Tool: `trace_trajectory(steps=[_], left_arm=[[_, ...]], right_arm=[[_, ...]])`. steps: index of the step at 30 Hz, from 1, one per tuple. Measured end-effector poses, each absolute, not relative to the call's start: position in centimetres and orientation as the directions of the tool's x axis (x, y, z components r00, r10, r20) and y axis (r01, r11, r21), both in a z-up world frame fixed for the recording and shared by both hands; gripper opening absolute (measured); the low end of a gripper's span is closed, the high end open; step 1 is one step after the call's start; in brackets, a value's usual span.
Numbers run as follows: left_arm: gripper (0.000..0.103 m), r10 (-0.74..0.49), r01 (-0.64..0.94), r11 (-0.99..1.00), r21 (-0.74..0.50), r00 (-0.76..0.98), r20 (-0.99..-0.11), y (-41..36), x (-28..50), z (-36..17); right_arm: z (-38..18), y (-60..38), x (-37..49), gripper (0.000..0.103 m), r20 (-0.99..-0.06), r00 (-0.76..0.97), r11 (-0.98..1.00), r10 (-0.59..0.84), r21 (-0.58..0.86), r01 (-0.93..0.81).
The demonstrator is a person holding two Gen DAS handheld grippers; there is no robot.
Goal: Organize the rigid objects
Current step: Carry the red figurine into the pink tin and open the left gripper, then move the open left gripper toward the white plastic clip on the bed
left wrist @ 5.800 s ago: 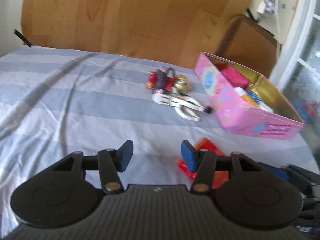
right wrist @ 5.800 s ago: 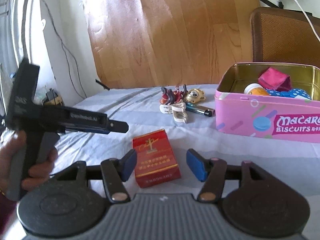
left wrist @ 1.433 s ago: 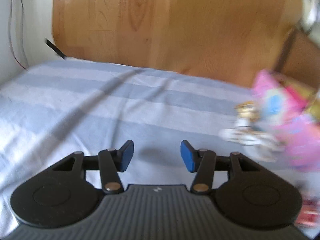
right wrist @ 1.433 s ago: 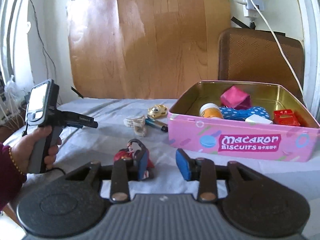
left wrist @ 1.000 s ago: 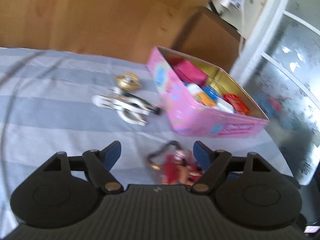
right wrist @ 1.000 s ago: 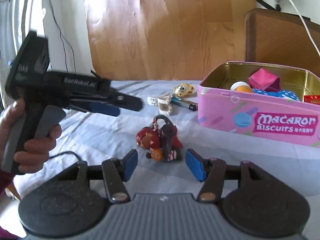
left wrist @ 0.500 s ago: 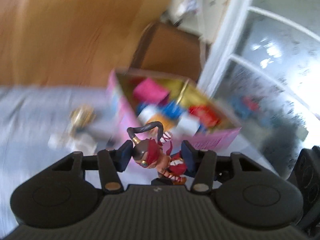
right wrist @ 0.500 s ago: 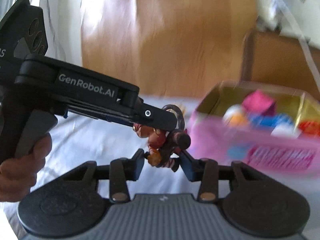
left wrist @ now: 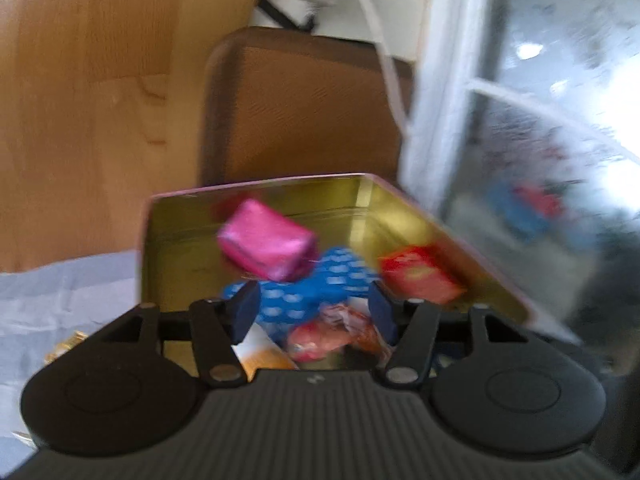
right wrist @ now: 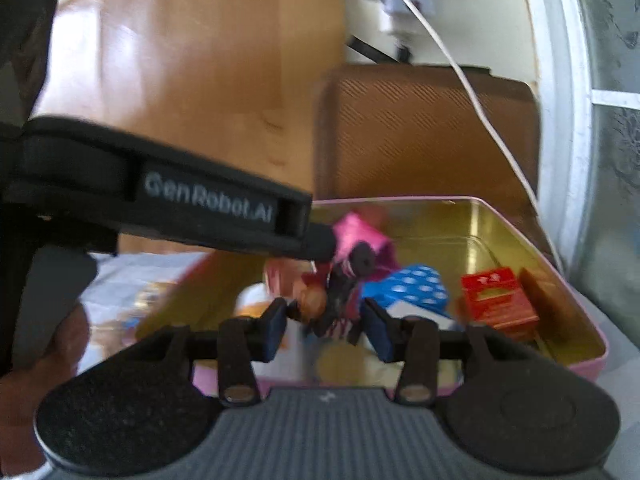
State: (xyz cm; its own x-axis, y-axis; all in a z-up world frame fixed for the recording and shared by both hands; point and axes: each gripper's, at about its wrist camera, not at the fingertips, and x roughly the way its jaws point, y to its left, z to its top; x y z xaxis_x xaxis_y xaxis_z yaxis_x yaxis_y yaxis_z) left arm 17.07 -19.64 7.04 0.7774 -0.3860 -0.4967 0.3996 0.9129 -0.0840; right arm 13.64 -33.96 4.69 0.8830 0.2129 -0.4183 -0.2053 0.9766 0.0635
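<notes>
Both grippers poised over open pink tin, gold inside, on striped cloth. Left gripper angled down into tin from its near short end; blue pads spread wide, nothing clamped betw. them. Red figurine below and betw. the pads, blurred, apparently loose among tin contents; contact w/ pads not discernible. In right wrist view, left gripper body reaches in from left, tip above figurine, person's hand on its grip at lower left. Right gripper level, aimed at tin's long side, jaws part open; figurine seen betw. its pads but farther off, inside tin, not gripped. Tin contents: pink foil packet tilted toward back wall, blue white-dotted item mid, red box toward right end, orange-white item at near edge, partly hidden by gripper. Gold trinket on cloth left of tin, mostly hidden. Brown chair back behind tin; white cable across it. Heavy motion blur in both views; fine detail of figurine unreadable.
</notes>
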Motion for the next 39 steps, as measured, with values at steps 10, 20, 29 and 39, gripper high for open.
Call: trace_trajectory(steps=[10, 20, 29, 39], left_arm=[[0.068, -0.16, 0.22, 0.974, 0.052, 0.834, -0.528, -15.9, 15.6, 7.0], [0.072, -0.085, 0.147, 0.985, 0.086, 0.862, -0.5, -10.3, 11.5, 6.6], [0.072, 0.007, 0.024, 0.998, 0.051, 0.849, -0.528, -3.1, 10.0, 4.9], [0.072, 0.05, -0.057, 0.998, 0.005, 0.825, -0.563, 1.5, 9.1, 2.2]], right_arm=[[5.0, -37.1, 11.2, 0.047, -0.374, 0.904, 0.969, 0.206, 0.206, -0.135], [7.9, -34.8, 7.7, 0.047, -0.329, 0.902, 0.949, 0.279, 0.238, -0.207], [8.8, -28.8, 6.5, 0.047, -0.341, 0.868, 0.93, 0.361, 0.198, -0.309], [7.9, -23.2, 5.4, 0.047, -0.392, 0.831, 0.918, 0.395, 0.134, -0.373]])
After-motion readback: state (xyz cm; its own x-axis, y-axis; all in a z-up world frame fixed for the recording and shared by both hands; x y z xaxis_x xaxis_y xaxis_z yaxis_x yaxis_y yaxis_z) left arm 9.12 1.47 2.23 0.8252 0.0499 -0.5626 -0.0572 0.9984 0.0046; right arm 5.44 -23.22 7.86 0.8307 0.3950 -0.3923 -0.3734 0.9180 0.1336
